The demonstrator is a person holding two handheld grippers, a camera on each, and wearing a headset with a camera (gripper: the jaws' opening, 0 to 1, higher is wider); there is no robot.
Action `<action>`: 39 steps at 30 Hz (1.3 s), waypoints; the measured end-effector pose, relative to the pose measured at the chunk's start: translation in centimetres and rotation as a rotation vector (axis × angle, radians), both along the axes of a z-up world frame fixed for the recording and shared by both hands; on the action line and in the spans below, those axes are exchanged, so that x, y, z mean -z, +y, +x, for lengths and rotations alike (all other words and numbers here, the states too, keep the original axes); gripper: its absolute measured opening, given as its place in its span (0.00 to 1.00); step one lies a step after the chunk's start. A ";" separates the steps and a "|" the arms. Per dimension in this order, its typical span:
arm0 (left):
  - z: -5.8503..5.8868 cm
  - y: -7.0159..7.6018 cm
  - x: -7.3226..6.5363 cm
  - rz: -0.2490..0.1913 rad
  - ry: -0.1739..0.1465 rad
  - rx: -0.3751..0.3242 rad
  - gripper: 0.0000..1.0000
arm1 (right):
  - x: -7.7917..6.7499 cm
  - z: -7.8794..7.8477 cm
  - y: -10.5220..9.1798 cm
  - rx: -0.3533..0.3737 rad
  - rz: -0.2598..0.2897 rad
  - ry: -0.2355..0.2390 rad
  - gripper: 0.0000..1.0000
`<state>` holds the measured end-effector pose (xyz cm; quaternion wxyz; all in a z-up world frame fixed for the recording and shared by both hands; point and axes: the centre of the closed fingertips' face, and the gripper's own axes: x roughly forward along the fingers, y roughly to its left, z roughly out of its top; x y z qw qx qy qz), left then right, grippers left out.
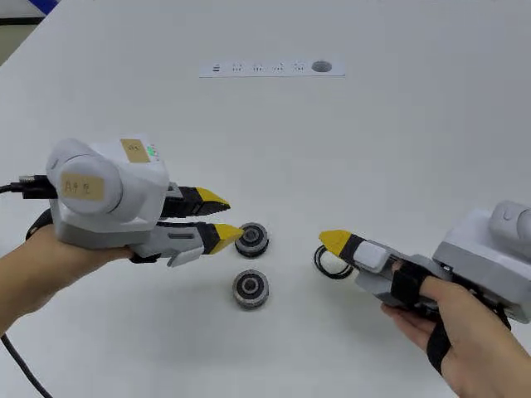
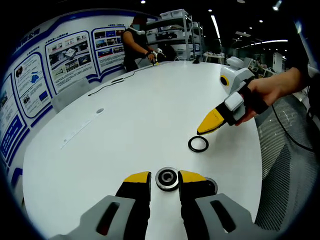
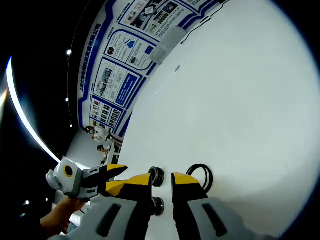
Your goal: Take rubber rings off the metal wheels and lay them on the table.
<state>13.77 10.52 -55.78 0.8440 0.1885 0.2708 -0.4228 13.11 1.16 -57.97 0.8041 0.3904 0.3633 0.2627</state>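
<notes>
Far metal wheel (image 1: 251, 239) lies directly ahead of the left gripper (image 1: 222, 217), jaws narrowly parted, empty. Right gripper (image 3: 161, 179), likewise narrow and empty, sits beside a loose rubber ring (image 1: 332, 264).

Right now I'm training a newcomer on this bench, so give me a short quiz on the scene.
1. True or false: the left gripper is shut on a wheel.
2. How many metal wheels lie on the table?
3. The loose rubber ring lies nearer which? A: right gripper. B: left gripper.
Key: 1 false, its jaws stand open; 2 two; 3 A.
</notes>
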 end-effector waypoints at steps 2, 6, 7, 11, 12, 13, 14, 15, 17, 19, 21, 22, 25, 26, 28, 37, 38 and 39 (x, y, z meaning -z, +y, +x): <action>0.2 -0.2 0.4 0.002 0.008 0.008 0.22 | -0.1 -0.1 0.7 -0.034 0.003 -0.011 0.18; 0.6 -0.4 1.4 0.002 0.028 0.012 0.22 | -0.4 0.1 1.5 -0.065 0.008 -0.038 0.21; 0.7 -0.5 1.8 0.008 0.035 0.016 0.22 | -0.4 0.1 1.7 -0.076 0.000 -0.044 0.21; 0.7 -1.0 2.5 0.005 0.053 0.031 0.22 | -0.3 -0.3 2.4 -0.135 -0.024 -0.068 0.22; 0.6 -1.0 2.7 0.007 0.058 0.035 0.22 | -0.2 -0.5 2.7 -0.153 -0.030 -0.067 0.22; 0.6 -1.1 2.8 0.009 0.061 0.039 0.22 | -0.1 -0.6 2.8 -0.162 -0.033 -0.069 0.22; 0.6 -1.1 3.1 0.013 0.066 0.043 0.22 | 0.0 -0.7 3.1 -0.170 -0.033 -0.069 0.22; 0.5 -1.1 3.2 0.016 0.070 0.047 0.22 | 0.1 -0.8 3.2 -0.174 -0.034 -0.066 0.22; 0.5 -1.2 3.4 0.012 0.079 0.051 0.22 | 0.2 -0.9 3.3 -0.175 -0.029 -0.059 0.22; 0.5 -1.1 3.6 0.016 0.083 0.051 0.22 | 0.2 -0.9 3.5 -0.177 -0.025 -0.055 0.21; 0.5 -1.0 3.8 0.018 0.089 0.052 0.22 | 0.2 -1.0 3.6 -0.178 -0.018 -0.053 0.21; 0.5 -1.0 3.8 0.018 0.089 0.052 0.22 | 0.2 -1.0 3.7 -0.177 -0.015 -0.050 0.21; 0.5 -1.0 3.9 0.021 0.090 0.055 0.22 | 0.2 -1.1 3.7 -0.178 -0.012 -0.048 0.21; 0.5 -1.1 3.8 0.020 0.087 0.059 0.22 | 0.2 -1.1 3.7 -0.176 -0.010 -0.046 0.21; 0.5 -1.1 3.9 0.020 0.090 0.058 0.21 | 0.2 -1.1 3.7 -0.173 -0.007 -0.046 0.21; 0.3 -1.2 4.2 0.020 0.106 0.066 0.18 | 0.3 -1.0 3.7 -0.164 0.009 -0.037 0.20; 0.3 -1.2 4.2 0.021 0.107 0.067 0.17 | 0.3 -1.0 3.8 -0.165 0.010 -0.037 0.20; 0.3 -1.2 4.2 0.017 0.109 0.066 0.17 | 0.3 -0.9 3.8 -0.166 0.012 -0.037 0.20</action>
